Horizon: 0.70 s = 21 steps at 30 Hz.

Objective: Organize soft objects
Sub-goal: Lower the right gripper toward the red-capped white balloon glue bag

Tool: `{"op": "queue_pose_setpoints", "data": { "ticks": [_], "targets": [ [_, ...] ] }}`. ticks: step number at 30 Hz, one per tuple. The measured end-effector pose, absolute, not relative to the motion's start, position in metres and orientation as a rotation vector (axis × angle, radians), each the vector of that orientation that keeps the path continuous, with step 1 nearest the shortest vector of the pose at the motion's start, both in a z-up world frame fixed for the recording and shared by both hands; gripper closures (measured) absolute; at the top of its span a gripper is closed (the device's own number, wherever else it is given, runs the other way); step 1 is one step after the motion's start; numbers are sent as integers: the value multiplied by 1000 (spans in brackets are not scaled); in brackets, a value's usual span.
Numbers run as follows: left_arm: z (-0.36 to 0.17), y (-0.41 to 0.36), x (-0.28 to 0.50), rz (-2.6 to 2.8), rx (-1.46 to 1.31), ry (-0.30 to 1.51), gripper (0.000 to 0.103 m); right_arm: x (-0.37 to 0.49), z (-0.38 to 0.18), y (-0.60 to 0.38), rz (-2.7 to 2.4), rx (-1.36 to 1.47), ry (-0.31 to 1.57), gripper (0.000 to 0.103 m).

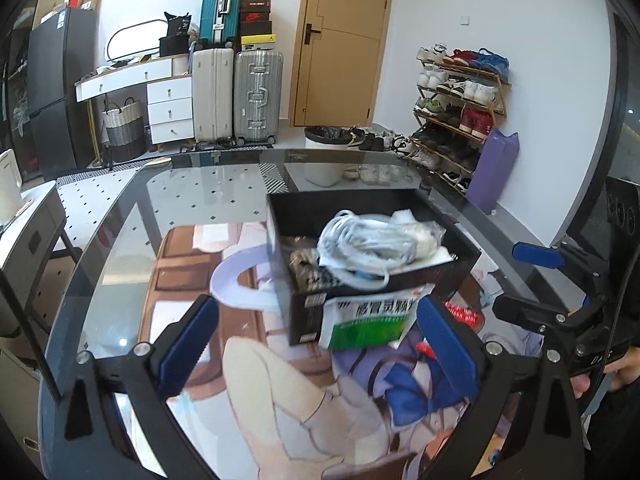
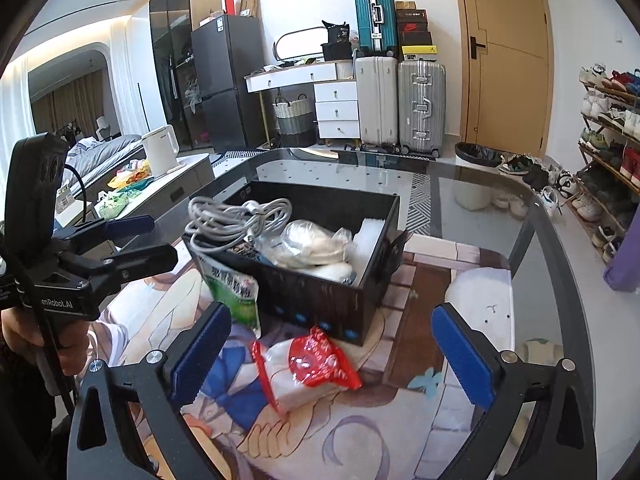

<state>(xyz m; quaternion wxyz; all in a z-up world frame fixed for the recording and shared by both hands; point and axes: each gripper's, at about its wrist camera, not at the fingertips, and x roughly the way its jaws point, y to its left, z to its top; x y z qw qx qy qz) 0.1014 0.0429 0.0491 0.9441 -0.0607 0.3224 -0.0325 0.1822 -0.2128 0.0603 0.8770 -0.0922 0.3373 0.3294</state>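
Your left gripper (image 1: 316,344) stands wide open, with nothing pressed between its blue pads. Ahead of it, the green and white packet (image 1: 366,320) hangs over the near wall of the black box (image 1: 304,320), half in and half out. Your right gripper (image 2: 332,354) is wide open too, pads clear of everything. Between its fingers, on the printed mat (image 2: 360,420), lies the red and clear bag (image 2: 308,364), just beside the box's near wall and outside it. Inside the box you have a coil of white cable (image 2: 236,218), a clear bag of pale cloth (image 2: 316,244) beside it, and something white in the far corner. The box sits on the mat on the glass table (image 2: 500,200).
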Motion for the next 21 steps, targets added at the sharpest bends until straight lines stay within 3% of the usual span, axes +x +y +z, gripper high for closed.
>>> {"op": "queue_pose_setpoints", "data": {
  "ticks": [21],
  "targets": [
    [39, 56, 85, -34, -135, 664, 3, 175, 40, -192, 698, -244, 765, 1]
  ]
}}
